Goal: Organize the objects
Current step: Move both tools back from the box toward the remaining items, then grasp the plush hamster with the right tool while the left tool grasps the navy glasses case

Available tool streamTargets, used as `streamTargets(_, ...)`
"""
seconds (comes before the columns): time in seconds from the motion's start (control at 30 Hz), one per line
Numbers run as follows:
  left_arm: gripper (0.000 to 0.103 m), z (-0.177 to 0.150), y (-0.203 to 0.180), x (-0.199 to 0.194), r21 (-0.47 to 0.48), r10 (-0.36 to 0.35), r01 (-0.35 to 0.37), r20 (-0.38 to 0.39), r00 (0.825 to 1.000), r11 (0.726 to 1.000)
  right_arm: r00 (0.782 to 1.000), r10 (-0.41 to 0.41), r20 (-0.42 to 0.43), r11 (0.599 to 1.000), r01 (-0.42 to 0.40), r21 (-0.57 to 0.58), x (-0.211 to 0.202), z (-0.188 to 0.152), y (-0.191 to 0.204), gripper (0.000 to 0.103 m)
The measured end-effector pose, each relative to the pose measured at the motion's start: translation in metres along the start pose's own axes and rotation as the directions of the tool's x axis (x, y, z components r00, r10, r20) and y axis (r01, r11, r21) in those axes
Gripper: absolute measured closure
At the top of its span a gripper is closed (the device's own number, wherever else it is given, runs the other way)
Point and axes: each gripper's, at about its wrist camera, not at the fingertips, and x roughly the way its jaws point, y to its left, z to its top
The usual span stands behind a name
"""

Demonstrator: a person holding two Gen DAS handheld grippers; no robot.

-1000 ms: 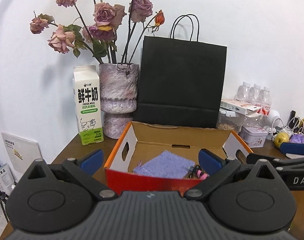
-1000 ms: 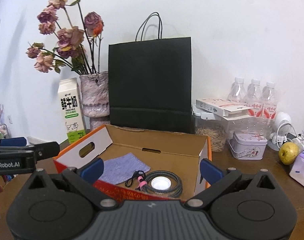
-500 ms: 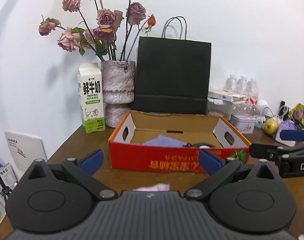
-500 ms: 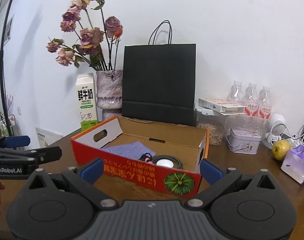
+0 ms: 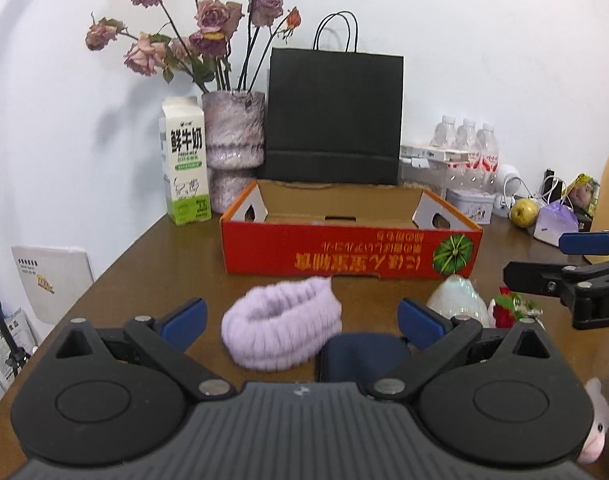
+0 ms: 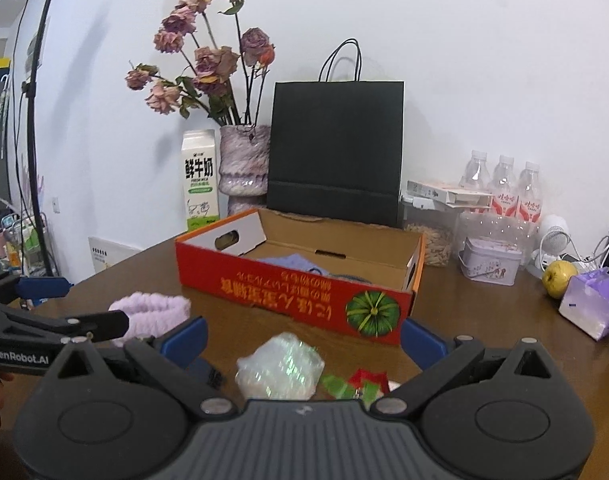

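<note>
- Left gripper: jaws wide apart, holding nothing, hovering low over the counter with the lilac fluffy headband lying between its fingers.
- Right gripper: jaws wide, empty, poised over the iridescent wrapped packet.
- Red cardboard box: open-topped, set mid-counter behind the loose items; a purple cloth and a dark cable already lie inside.
- Loose items in front of the box: the headband, a dark blue pouch touching its near edge, the packet, and a small red-and-green trinket just beside the packet.
- Step in hand (judgement): selecting the next loose item for the box; nothing is gripped yet.
- Next move (judgement): lower the left jaws around the headband and close; being soft, it will compress and should lift clear of the box's front wall.
- Obstruction: the pouch crowds the headband's near side; the two grippers work close together.
- Surroundings at the back: milk carton, vase of dried roses, black paper bag, water bottles, tin, yellow-green apple.
</note>
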Motion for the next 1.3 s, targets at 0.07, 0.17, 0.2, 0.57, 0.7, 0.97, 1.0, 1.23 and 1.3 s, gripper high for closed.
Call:
streamTargets(0.07,0.0,-0.003,0.002,-0.004,-0.008,-0.001,0.001,-0.009,1.0,1.0,1.0,-0.001,-0.005,1.0,0.001,0.0,-0.006,-0.005,0.001,0.0)
streamTargets(0.17,0.0,-0.009,0.005,-0.011,-0.01,-0.007,0.007,-0.02,1.0,1.0,1.0,-0.007,-0.016,1.0,0.007,0.006,-0.015,-0.013,0.002,0.0)
streamTargets(0.2,0.0,-0.01,0.005,-0.013,-0.01,-0.004,0.004,-0.023,1.0,1.0,1.0,-0.007,-0.02,1.0,0.007,0.005,-0.018,-0.016,0.002,0.0)
streamTargets(0.57,0.0,-0.023,-0.011,-0.046,0.039,-0.014,0.015,-0.04,0.999,0.999,0.997,0.001,-0.073,1.0,-0.003,-0.022,-0.044,-0.056,0.013,0.0)
streamTargets(0.7,0.0,-0.028,-0.015,-0.055,0.033,-0.027,0.028,-0.043,0.999,0.999,0.995,0.009,-0.101,1.0,-0.01,-0.008,-0.051,-0.068,0.014,0.0)
streamTargets(0.97,0.0,-0.047,-0.021,-0.073,0.031,-0.038,0.041,-0.087,0.995,0.999,0.993,0.022,-0.119,1.0,-0.021,0.007,-0.069,-0.082,0.014,0.0)
streamTargets(1.0,0.0,-0.049,-0.022,-0.074,0.031,-0.038,0.041,-0.095,0.995,0.999,0.992,0.023,-0.122,1.0,-0.022,0.006,-0.071,-0.084,0.014,0.0)
streamTargets(1.23,0.0,-0.058,-0.026,-0.088,0.037,-0.052,0.057,-0.125,0.991,0.998,0.991,0.028,-0.133,1.0,-0.027,0.006,-0.086,-0.092,0.015,0.0)
streamTargets(1.3,0.0,-0.059,-0.025,-0.091,0.031,-0.059,0.063,-0.128,0.99,0.998,0.989,0.028,-0.145,1.0,-0.027,0.006,-0.089,-0.095,0.015,0.0)
